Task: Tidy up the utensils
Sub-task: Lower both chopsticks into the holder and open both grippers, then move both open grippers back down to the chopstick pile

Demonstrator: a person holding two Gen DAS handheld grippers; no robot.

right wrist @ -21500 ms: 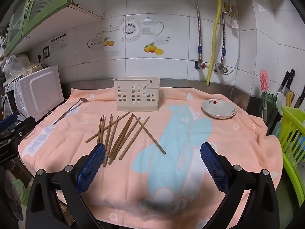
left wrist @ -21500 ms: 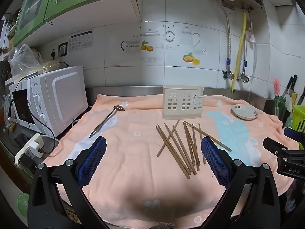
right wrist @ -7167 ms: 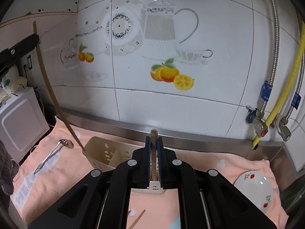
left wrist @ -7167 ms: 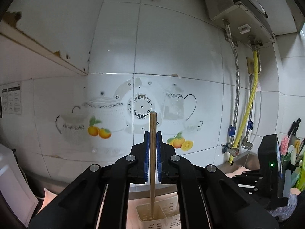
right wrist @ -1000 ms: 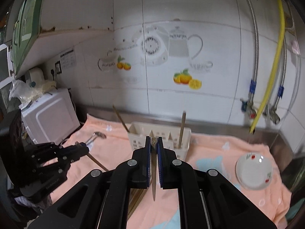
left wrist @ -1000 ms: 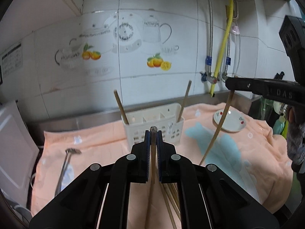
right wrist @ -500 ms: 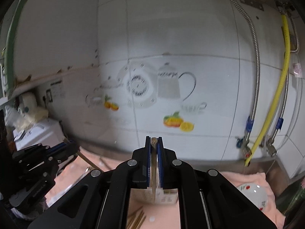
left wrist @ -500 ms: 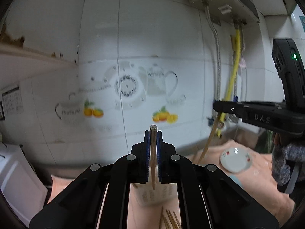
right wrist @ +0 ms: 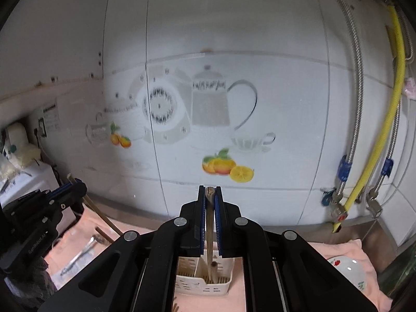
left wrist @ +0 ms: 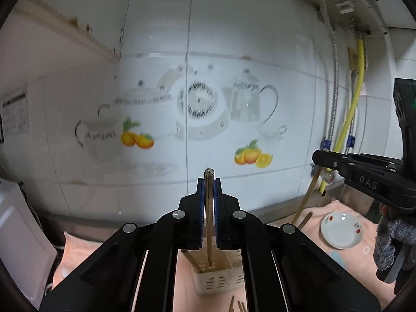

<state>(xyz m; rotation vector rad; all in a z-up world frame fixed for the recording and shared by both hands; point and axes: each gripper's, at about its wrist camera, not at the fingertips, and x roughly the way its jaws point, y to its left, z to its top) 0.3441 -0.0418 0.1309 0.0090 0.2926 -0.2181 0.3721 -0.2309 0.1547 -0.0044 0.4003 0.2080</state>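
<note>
In the left wrist view my left gripper (left wrist: 208, 182) is shut on an upright wooden chopstick (left wrist: 208, 223). Its lower end shows over the cream utensil holder (left wrist: 221, 283), where another chopstick (left wrist: 191, 258) leans. My right gripper (right wrist: 209, 189) is shut on a second chopstick (right wrist: 208, 236), which hangs above the holder (right wrist: 189, 283) beside a chopstick standing in it (right wrist: 214, 270). Each gripper also shows in the other's view: the right gripper (left wrist: 316, 158) with its stick (left wrist: 305, 200), the left gripper (right wrist: 75, 184) with its stick (right wrist: 104, 218). Loose chopsticks (left wrist: 238, 305) lie on the pink towel (left wrist: 78, 254).
A small white plate (left wrist: 340, 230) sits on the towel to the right. A metal spoon (right wrist: 80, 254) lies at the left. The tiled wall stands close behind the holder, with a yellow hose (right wrist: 377, 143) and valves at the right. A microwave (left wrist: 15, 234) is at the far left.
Both grippers have risen and moved in toward the wall, still shut on their chopsticks. The holder now lies right under each pair of fingers.
</note>
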